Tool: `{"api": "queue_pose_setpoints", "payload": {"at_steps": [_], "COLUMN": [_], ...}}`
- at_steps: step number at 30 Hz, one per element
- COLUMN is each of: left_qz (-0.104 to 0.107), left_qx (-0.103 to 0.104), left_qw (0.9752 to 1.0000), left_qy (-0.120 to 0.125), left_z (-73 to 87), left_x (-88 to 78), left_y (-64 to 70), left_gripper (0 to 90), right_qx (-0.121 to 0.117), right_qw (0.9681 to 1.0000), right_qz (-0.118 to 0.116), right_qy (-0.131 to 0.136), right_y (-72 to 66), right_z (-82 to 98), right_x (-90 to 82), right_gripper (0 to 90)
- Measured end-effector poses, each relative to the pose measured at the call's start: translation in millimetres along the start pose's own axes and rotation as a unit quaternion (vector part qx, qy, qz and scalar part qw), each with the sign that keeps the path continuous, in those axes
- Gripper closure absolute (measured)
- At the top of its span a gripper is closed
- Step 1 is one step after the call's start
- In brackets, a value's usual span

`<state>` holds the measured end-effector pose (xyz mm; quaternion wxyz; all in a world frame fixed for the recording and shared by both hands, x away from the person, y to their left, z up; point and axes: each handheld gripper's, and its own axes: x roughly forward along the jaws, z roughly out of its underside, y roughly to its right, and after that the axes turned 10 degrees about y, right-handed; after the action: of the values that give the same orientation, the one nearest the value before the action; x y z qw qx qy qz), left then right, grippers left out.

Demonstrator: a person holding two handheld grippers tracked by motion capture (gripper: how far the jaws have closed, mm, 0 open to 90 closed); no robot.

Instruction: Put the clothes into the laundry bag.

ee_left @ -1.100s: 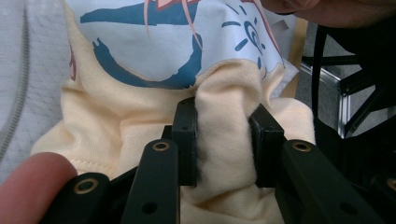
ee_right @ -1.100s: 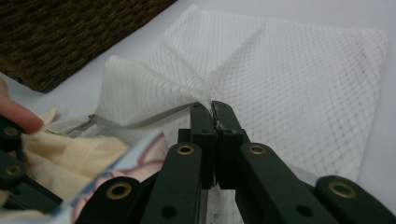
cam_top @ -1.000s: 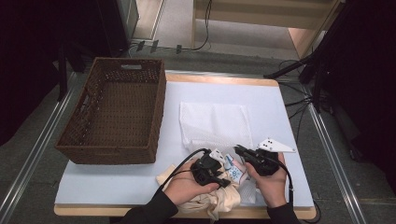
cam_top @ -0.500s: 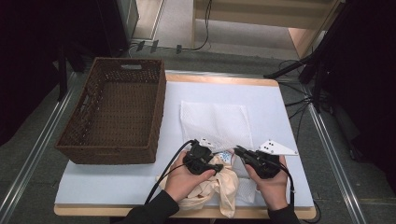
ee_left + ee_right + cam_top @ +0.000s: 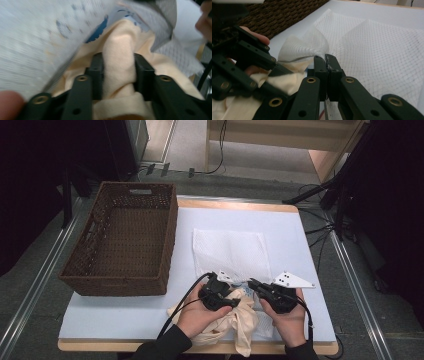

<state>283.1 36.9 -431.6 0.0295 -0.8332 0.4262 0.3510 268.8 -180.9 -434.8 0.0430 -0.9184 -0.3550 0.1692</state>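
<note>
A white mesh bag (image 5: 232, 252) lies flat on the table, its near edge lifted. My right gripper (image 5: 252, 283) is shut on that edge, and in the right gripper view the jaws (image 5: 326, 58) pinch the mesh (image 5: 374, 50). A cream cloth (image 5: 240, 325) is bunched between the two hands at the table's front. My left gripper (image 5: 234, 303) is shut on a fold of it. Its jaws have just been closing, and in the left gripper view (image 5: 117, 62) the cream fold (image 5: 117, 50) stands squeezed between the pads under the mesh with its blue-printed label (image 5: 98, 30).
A brown wicker basket (image 5: 125, 240) stands at the left of the white table top (image 5: 120, 317), its inside bare. The table's front wooden edge runs just below the hands. Cables and dark stands lie on the floor beyond the table.
The left gripper shifted slightly away and came back, taking a fresh hold on the cream cloth, which is now bunched higher between the hands. The right gripper kept still on the mesh edge.
</note>
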Motion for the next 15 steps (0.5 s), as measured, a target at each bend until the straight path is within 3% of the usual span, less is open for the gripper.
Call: {"api": "queue_pose_setpoints", "payload": {"at_steps": [2,3,5,7,8,9,11,15], "left_qz": [-0.018,-0.028,-0.053,-0.062,-0.058,-0.046,-0.044,-0.016], "left_qx": [-0.012,-0.03,-0.064,-0.069,-0.065,-0.058,-0.044,-0.022], "left_qw": [0.9987,0.9967,0.9922,0.9919,0.9938,0.9961,0.9967,0.9978], "left_qy": [0.046,0.07,0.093,0.087,0.069,0.049,0.053,0.061], "left_z": [-3.1,-3.8,-1.6,2.0,4.8,7.9,5.8,-1.1], "left_x": [-8.7,-11.7,-11.4,-5.3,1.6,7.7,1.6,-25.0], "left_y": [-2.1,-5.0,-12.5,-15.5,-17.1,-17.1,-13.7,-7.3], "left_gripper": [71.3,71.3,69.5,67.4,62.8,51.3,44.0,30.9], "right_qx": [0.001,0.001,0.001,0.001,-0.001,-0.002,-0.002,0.001], "right_qw": [1.0,1.0,0.9999,0.9999,0.9999,0.9999,0.9999,1.0], "right_qz": [-0.003,-0.003,-0.008,-0.009,-0.011,-0.011,-0.01,-0.005], "right_qy": [0.002,0.004,0.007,0.007,0.004,0.0,-0.003,-0.002], "right_y": [-1.1,-1.6,-2.6,-3.5,-4.3,-5.4,-4.9,-1.5], "right_z": [-1.2,-1.7,-2.5,-2.7,-2.3,-0.9,0.9,2.0], "right_x": [-1.8,-2.5,-3.1,-3.0,-2.6,-2.0,-1.9,-3.6], "right_gripper": [89.1,89.1,89.2,89.1,89.2,89.2,89.1,89.0]}}
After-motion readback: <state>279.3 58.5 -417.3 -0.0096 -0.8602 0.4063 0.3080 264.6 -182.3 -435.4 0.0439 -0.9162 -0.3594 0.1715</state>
